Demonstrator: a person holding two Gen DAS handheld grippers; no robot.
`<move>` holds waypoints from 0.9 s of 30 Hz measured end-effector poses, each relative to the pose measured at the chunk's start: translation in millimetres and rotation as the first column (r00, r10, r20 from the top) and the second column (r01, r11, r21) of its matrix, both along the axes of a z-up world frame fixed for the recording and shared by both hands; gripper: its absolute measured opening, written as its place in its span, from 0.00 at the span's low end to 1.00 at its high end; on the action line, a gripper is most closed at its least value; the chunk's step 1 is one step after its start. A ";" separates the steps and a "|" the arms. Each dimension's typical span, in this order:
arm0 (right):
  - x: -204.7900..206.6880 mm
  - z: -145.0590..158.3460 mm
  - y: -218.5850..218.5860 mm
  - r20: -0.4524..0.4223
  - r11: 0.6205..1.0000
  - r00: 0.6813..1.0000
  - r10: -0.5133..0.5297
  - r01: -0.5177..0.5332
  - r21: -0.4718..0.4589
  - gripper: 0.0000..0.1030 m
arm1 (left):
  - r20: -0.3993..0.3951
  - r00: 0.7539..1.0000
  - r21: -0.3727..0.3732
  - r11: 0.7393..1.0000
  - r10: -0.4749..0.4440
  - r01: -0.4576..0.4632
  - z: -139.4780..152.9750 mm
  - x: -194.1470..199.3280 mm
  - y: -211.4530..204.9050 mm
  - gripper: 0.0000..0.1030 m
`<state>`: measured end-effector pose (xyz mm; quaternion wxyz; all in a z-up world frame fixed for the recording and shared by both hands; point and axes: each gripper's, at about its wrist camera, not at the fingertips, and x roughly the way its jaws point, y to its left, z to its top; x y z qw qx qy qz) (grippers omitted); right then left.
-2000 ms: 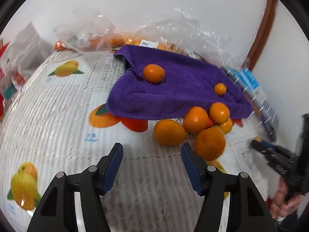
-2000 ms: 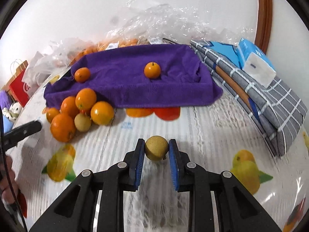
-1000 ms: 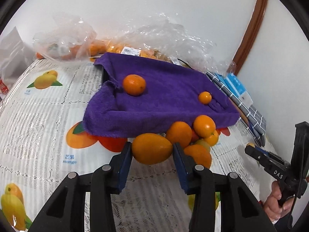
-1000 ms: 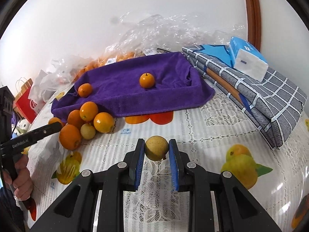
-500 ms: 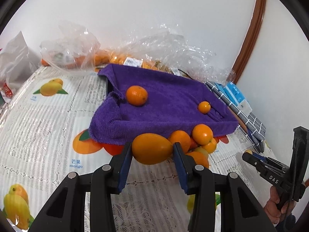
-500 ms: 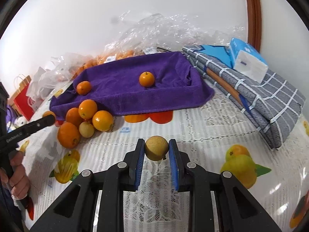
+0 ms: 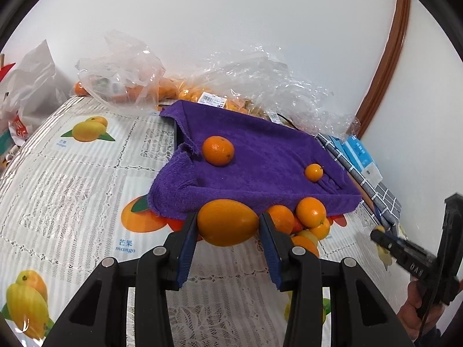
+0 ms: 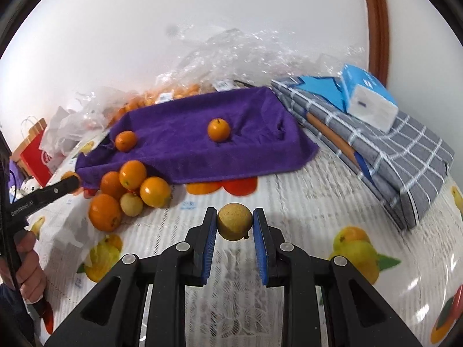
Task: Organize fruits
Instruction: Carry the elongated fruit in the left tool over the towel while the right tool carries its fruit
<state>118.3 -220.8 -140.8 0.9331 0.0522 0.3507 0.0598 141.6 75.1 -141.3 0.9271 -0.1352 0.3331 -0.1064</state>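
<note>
Fruits: one large oval orange fruit (image 7: 227,222) sits clamped between the blue pads of the left tool (image 7: 228,241), lifted above the counter (image 7: 72,179) in front of the purple towel's near edge.
Right tool: the right tool (image 8: 235,232) is clenched on a small round yellowish fruit (image 8: 234,222), held above the patterned cloth on the counter.
Purple towel: the purple towel (image 8: 188,150) is spread at the back of the counter; on it lie a mid-sized orange (image 7: 217,150) near its left corner and a small orange (image 7: 313,172) further right, well apart from each other.
Loose pile: a cluster of oranges (image 8: 131,185) lies on the counter touching the towel's front edge, with one pale yellowish fruit (image 8: 131,204) among them.
Counter cover: a white lacy cloth printed with mangoes and oranges.
Behind the towel: crumpled clear plastic bags (image 7: 260,75) against the wall, with more orange fruit inside them.
Right side: a folded grey checked cloth (image 8: 399,156) lies beside the towel, with a blue and white tissue pack (image 8: 367,98) on top.
Left side: a red and white shopping bag (image 8: 34,150) stands at the counter's far left edge.
</note>
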 end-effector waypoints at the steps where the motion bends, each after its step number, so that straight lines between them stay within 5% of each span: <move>1: 2.5 4.3 0.5 0.006 1.000 1.000 -0.005 0.005 -0.003 0.24 | 0.000 1.000 -0.001 1.000 0.002 -0.002 0.3 0.2 0.5 0.39; 11: 28.0 30.8 -7.2 0.068 0.995 0.997 -0.022 0.015 0.098 0.24 | 0.029 0.999 0.012 0.999 0.044 -0.044 5.6 -4.4 4.6 0.39; 27: 67.5 41.4 5.4 0.139 0.999 0.990 0.034 -0.032 -0.013 0.24 | 0.018 0.988 0.063 0.986 0.151 -0.152 40.0 31.8 12.1 0.39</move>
